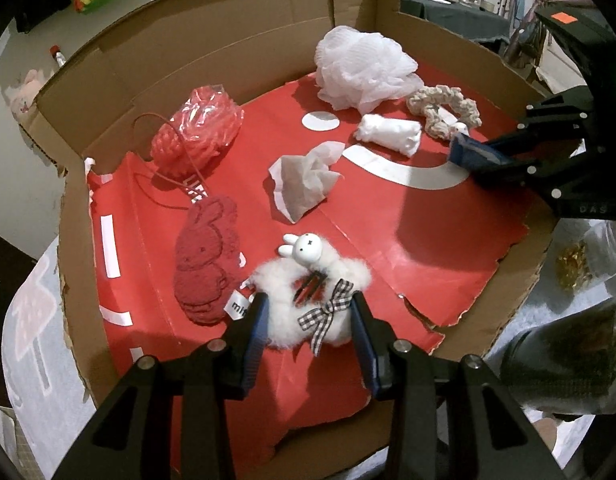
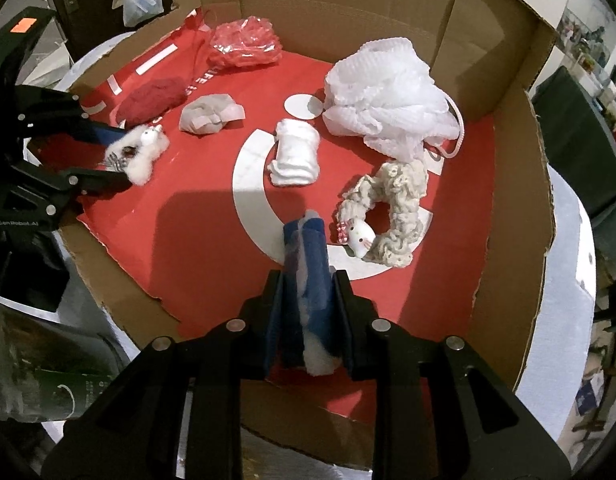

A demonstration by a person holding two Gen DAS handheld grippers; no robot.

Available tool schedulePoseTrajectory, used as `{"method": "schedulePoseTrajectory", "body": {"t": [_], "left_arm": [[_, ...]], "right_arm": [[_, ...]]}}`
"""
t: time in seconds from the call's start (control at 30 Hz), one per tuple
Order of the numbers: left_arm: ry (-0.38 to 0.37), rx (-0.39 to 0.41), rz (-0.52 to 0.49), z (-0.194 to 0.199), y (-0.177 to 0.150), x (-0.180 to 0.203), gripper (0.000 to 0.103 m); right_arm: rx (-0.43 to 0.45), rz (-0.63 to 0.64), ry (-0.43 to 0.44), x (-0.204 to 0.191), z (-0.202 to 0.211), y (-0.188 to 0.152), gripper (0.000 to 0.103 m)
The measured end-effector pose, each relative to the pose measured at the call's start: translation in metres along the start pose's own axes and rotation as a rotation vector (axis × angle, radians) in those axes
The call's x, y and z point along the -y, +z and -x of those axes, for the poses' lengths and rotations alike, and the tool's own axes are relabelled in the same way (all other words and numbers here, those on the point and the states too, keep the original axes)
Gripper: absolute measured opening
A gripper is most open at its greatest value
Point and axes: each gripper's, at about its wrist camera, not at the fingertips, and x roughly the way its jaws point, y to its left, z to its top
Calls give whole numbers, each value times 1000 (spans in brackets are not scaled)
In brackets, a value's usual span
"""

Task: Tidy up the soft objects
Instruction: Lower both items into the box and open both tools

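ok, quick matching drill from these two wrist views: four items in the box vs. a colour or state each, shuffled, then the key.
Items
1. fluffy bunny clip
2. mesh bath pouf
3. crochet scrunchie
4. bunny-shaped towel

Descriptions
A. dark red, lying flat
B. cream, ring-shaped, with a white cat charm
C. white, between the left gripper's fingers
D. white, bunched netting near the back wall

Pairs: 1-C, 2-D, 3-B, 4-A
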Motion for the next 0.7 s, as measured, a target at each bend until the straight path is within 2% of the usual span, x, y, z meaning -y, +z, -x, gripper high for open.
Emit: {"method": "schedulePoseTrajectory", "body": {"t": [0.23,0.33,0.57,0.7], "left_arm": [[3,12,-1,4,-1,1,46],[2,31,-2,8,-2,2,53],[6,77,8,24,-5,4,60],[10,134,23,44,-11,8,68]], "right_arm": [[-6,-4,-4,-1,0,0,24],[-6,-6,-4,-1,0,1,24],[5,-22,-9,2,9,-2,27],[21,-39,-17,6,20,-5,29]]}}
